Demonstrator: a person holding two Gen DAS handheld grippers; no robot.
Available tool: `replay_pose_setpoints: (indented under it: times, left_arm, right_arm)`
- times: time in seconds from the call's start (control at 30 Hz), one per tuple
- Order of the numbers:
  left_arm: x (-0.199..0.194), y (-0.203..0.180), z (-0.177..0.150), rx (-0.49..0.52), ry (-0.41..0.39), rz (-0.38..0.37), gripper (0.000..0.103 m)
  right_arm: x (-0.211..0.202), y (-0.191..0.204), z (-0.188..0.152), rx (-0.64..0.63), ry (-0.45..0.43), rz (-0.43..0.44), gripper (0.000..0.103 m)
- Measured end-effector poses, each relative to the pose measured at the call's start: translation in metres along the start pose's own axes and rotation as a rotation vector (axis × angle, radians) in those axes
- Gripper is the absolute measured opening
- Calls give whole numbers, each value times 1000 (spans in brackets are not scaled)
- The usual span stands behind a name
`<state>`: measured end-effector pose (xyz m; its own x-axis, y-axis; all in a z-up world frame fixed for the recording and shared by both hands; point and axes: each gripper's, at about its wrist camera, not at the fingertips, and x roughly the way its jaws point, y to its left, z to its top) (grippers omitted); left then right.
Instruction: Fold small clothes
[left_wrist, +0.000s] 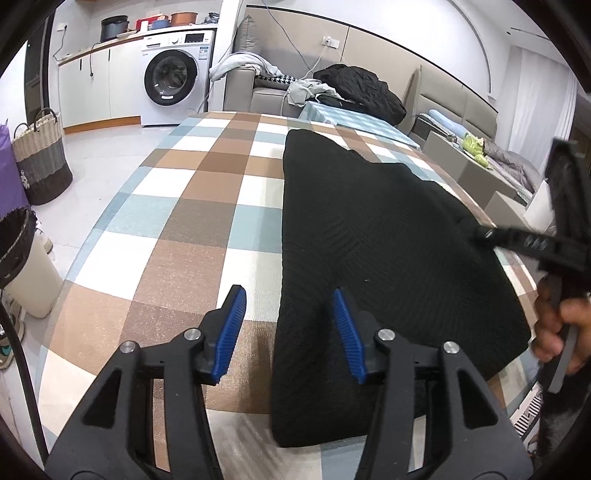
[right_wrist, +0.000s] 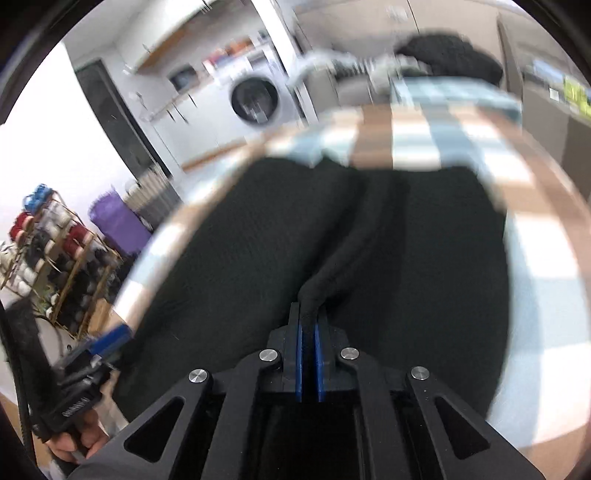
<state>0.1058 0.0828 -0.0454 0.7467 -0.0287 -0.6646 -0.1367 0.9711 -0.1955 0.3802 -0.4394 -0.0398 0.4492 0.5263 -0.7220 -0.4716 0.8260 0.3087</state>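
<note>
L gripper (left_wrist: 288, 332) jaws apart, empty, over black garment (left_wrist: 388, 240) edge; R gripper (right_wrist: 308, 321) clenched on garment fold.

The black garment (left_wrist: 388, 251) is matt knitted cloth with a fine ribbed texture. The checked tablecloth (left_wrist: 207, 206) under it looks smooth with a faint sheen. The left gripper (left_wrist: 288, 332) has matt black plastic arms, ridged blue pads and shiny metal pins. The laundry basket (left_wrist: 40, 155) is woven rope.
</note>
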Motion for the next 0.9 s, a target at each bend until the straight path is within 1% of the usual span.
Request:
replay_pose_setpoints:
  times: [0.07,0.1,0.17,0.2,0.23,0.3,0.43,0.53,0.6,0.67,0.77,0.83,0.9]
  left_arm:
    - [1,-1,-1,4,6,-3,47]
    - [2,-2,-1,9,10,-3,47]
    - [6,-5,-3,25,29,5,47]
    - [8,-6,-3,31,35,8,47]
    - [9,-7,-4,37,41,12,47]
    - [10,-9,-5,44,46,15,47]
    - [14,-12,-6,57,58,18,47]
    - [14,-13,-7,59,60,16,47]
    - [14,-13,-7,57,62,13,47]
    - [14,-13,-7,54,63,13,47]
    - [15,-14,-7,57,62,12,47]
    - [15,-14,-8,59,63,13,47]
    - [15,-15,-8,65,63,11,47]
  right_arm:
    - [-13,-2,10,-1,-35,-45,5]
    - [-16,-6,12,1,-38,-64,5]
    - [-8,-18,11,16,2,-110,5]
    - [3,-27,8,40,51,-100,5]
    - [7,-31,5,52,78,-87,5]
    - [12,-37,-2,60,103,-90,9]
    - [1,-41,-11,58,94,-70,10]
    - [-16,-40,-16,66,46,-59,10]
    - [-25,-35,-15,65,5,-38,15]
    - [-28,-29,-14,63,-4,0,25]
    - [-16,-20,-9,49,19,15,25]
    - [2,-16,-7,36,66,25,25]
    - [17,-14,-6,22,101,24,10]
